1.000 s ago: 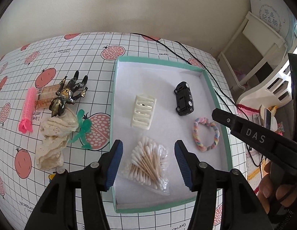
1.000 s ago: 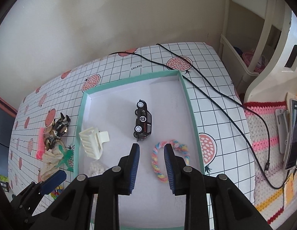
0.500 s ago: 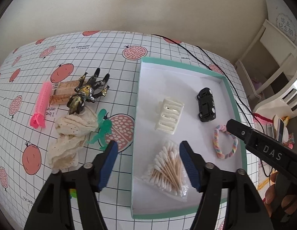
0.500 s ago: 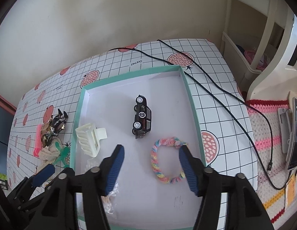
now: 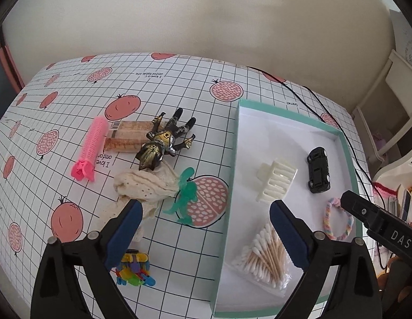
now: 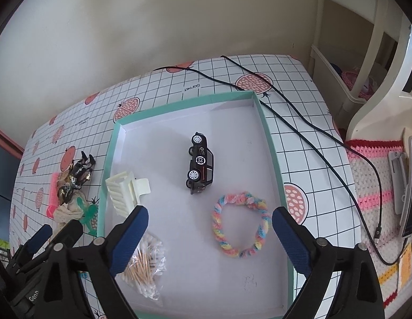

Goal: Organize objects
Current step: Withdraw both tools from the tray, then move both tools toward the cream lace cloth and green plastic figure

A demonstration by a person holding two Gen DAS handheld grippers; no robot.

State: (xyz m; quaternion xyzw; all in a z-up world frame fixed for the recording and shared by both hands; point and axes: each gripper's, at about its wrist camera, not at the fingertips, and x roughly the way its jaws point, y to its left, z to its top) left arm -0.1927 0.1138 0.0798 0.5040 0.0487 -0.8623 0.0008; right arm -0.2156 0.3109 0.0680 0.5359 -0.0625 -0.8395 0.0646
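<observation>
Gridded tablecloth (image 5: 179, 79): tray (image 6: 269, 143) holds toy car (image 6: 200, 164), hair tie (image 6: 240, 226), cotton swabs (image 5: 264, 255). Left gripper (image 5: 203, 228), right gripper (image 6: 209, 235): both wide, empty.

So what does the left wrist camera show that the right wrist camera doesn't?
Only the left wrist view shows the multicoloured plastic clips and the wrapped snack bars. Only the right wrist view shows the phone on the striped crocheted mat. Both show the teal-rimmed white tray holding the black toy car, cream hair claw, pastel braided ring and bagged cotton swabs.
</observation>
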